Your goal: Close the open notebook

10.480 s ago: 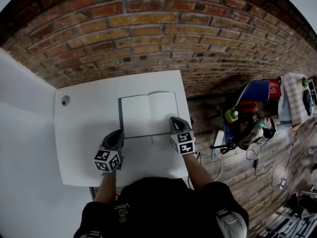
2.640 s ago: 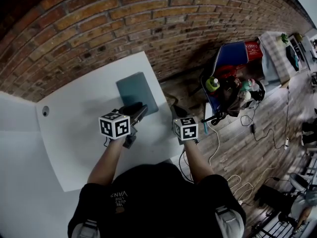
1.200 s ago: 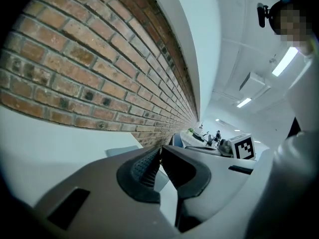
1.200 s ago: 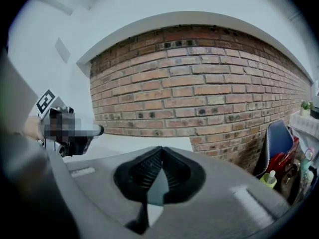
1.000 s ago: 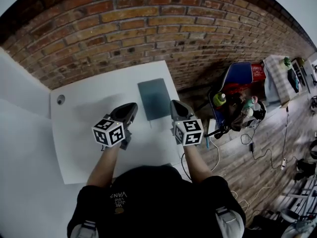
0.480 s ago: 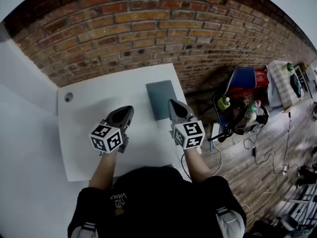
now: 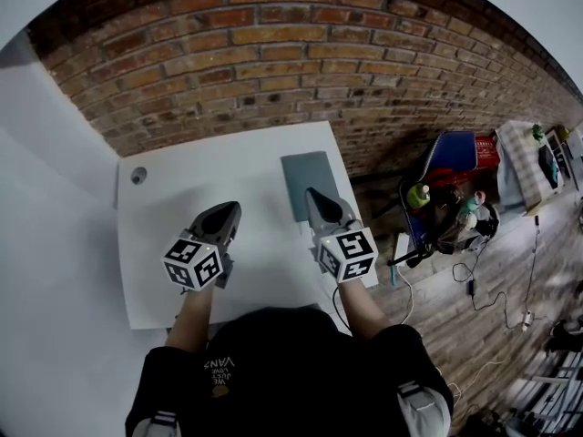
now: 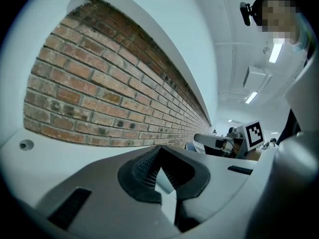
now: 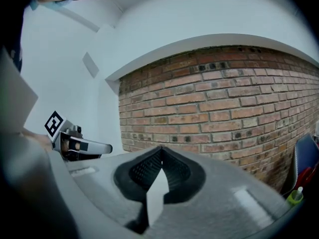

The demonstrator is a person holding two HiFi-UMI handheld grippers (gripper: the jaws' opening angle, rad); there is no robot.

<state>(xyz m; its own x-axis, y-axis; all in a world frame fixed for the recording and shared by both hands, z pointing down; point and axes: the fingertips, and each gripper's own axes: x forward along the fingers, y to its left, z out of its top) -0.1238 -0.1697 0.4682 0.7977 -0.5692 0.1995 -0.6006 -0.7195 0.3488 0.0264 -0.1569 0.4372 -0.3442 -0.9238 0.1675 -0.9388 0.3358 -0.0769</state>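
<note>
Head view shows your left gripper (image 7: pixel 228 210) and right gripper (image 7: pixel 311 195) both closed on nothing, over the white tabletop (image 7: pixel 182 180). The notebook (image 7: pixel 308 173), which was open earlier, now lies shut just beyond your right gripper.

The one readable word is "VANS", printed in pale letters on the person's black shirt (image 7: pixel 273 362), seen upside-down from the head view, behind the left gripper (image 7: pixel 221 212). Smaller lines of print beside it are too fine to read. The marker cubes (image 7: pixel 193 263) on the left gripper and the right gripper (image 7: pixel 312 196) carry only black-and-white square patterns, no letters.
</note>
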